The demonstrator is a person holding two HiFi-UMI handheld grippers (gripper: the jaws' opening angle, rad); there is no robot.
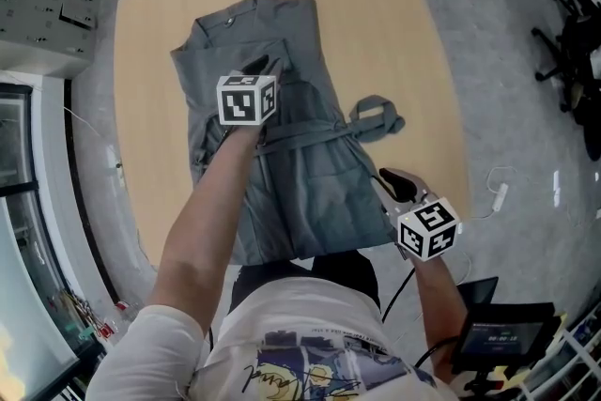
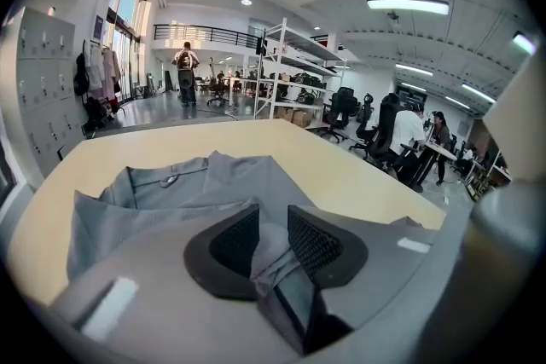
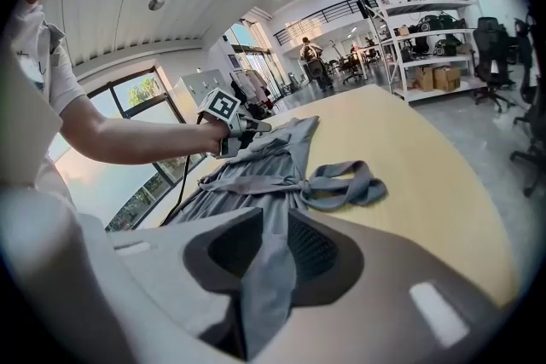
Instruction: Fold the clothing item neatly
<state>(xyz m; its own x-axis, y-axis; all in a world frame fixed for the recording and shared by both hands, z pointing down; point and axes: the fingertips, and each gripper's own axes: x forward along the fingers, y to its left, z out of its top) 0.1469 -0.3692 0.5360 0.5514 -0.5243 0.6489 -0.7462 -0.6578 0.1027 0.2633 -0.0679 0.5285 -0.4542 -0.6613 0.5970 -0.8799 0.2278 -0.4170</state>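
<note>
Two grippers are working on a grey dress point(image 1: 305, 174) that is lying flat on the wooden table point(image 1: 413, 23), with its collar at the far end. The left gripper point(image 2: 271, 239) is resting near the collar, its jaws standing slightly apart with a loose bunch of cloth between them. The right gripper point(image 3: 273, 247) is pinching the dress's near right corner, its jaws closing on the cloth.

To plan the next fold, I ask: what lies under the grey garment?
Under the grey garment only the light wooden table shows, around its edges. The table part beneath the cloth is covered, so anything there cannot be seen.
</note>
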